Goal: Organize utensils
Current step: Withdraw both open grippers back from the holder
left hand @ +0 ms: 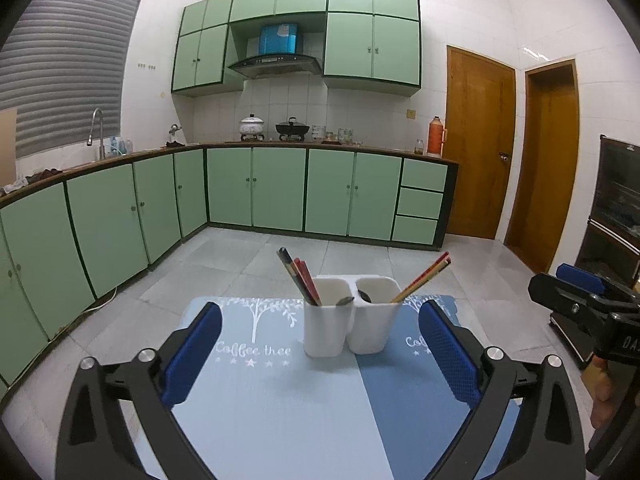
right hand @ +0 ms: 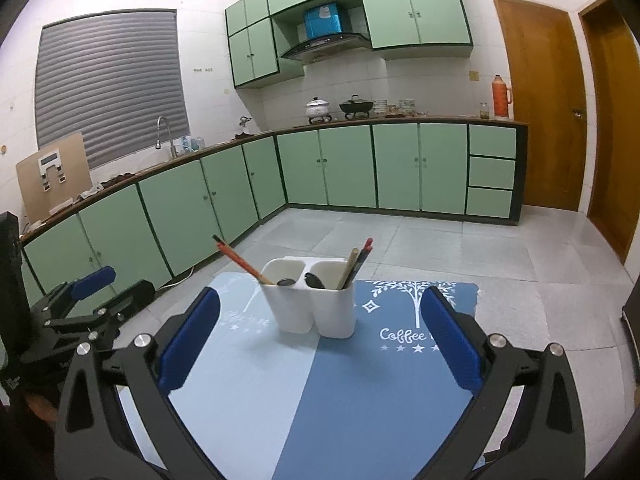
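A white two-compartment utensil holder [left hand: 352, 328] [right hand: 316, 312] stands on blue placemats [left hand: 260, 408] [right hand: 360, 408]. In the left wrist view, dark and red chopsticks [left hand: 301, 278] lean out of its left cup and yellow-red chopsticks [left hand: 424, 276] out of its right cup. Two spoon ends [left hand: 346, 301] [right hand: 314, 280] rest at the middle rim. My left gripper [left hand: 320, 310] is open, short of the holder, with nothing between its blue pads [left hand: 192, 360]. My right gripper [right hand: 320, 296] is open too and holds nothing, also short of the holder. Each gripper shows at the edge of the other's view [left hand: 580, 292] [right hand: 96, 296].
The table ends just behind the holder, with grey tiled floor [left hand: 280, 256] beyond. Green cabinets [left hand: 256, 188] line the far and left walls. Wooden doors [left hand: 480, 140] stand at the right, and a dark shelf unit [left hand: 612, 220] is close on the right.
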### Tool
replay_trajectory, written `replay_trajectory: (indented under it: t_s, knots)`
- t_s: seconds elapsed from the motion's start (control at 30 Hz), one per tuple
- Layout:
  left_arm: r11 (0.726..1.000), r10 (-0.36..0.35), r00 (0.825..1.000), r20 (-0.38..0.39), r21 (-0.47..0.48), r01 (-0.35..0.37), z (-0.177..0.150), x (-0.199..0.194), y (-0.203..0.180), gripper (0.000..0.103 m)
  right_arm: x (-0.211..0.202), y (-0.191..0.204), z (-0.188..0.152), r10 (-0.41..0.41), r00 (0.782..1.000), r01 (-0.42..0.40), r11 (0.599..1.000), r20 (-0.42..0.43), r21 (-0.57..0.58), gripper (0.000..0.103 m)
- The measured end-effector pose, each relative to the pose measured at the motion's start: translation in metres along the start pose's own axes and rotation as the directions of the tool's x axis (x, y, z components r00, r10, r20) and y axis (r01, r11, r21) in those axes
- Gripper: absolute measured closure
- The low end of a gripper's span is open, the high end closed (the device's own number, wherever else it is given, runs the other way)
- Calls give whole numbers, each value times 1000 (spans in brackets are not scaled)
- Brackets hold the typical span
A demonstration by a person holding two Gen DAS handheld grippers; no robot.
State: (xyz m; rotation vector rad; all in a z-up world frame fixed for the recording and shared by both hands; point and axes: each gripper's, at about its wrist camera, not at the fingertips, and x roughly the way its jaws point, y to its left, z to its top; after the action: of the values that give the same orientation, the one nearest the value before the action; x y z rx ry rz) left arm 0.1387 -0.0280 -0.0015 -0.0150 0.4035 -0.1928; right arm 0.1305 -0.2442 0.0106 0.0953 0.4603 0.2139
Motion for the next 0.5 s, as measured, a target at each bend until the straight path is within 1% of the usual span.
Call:
replay_trajectory:
  t_s: [0.2,0.5]
  knots:
    - [1000,5,1000,6,2,-5,-3,-13,-2,6,-11,9,-2,18,1000,-17,1000,7,-19,5]
    - [1000,10,999,32,13,-10,1,-31,-5,6,-21,18,0,35,999,-34,999,16,-40,5]
